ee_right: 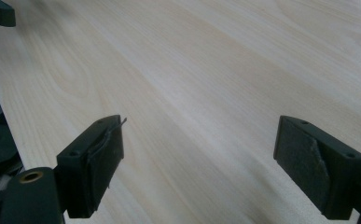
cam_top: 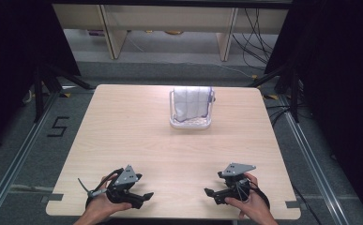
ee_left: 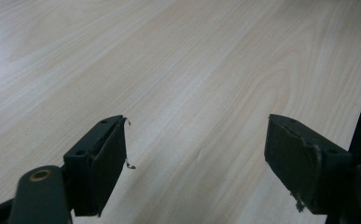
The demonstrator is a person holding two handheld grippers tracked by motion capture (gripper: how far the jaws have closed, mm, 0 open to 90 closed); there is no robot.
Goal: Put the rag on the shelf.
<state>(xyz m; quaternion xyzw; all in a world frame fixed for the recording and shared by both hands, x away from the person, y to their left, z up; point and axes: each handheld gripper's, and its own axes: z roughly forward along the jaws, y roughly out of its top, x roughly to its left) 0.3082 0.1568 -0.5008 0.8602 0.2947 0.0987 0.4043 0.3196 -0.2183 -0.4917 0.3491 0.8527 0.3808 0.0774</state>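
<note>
- Table (cam_top: 123,136): pale wood-grain top. The high view takes in all of it, with dark floor around; both gripper views give bare grain at close range.
- Floor marking (cam_top: 57,126): a black taped "5", left of the table, readable in the high view.
- White basket (cam_top: 191,123): far centre of the table, a folded white cloth (cam_top: 192,102) standing in it, well apart from both grippers.
- Left gripper (cam_top: 145,196): near edge, held in the person's left hand (cam_top: 102,206), pointing toward the other gripper; jaws spread wide over bare wood, nothing between.
- Right gripper (cam_top: 211,195): near edge, in the right hand (cam_top: 252,206), pointing back at the left gripper; jaws wide, holding nothing.
</note>
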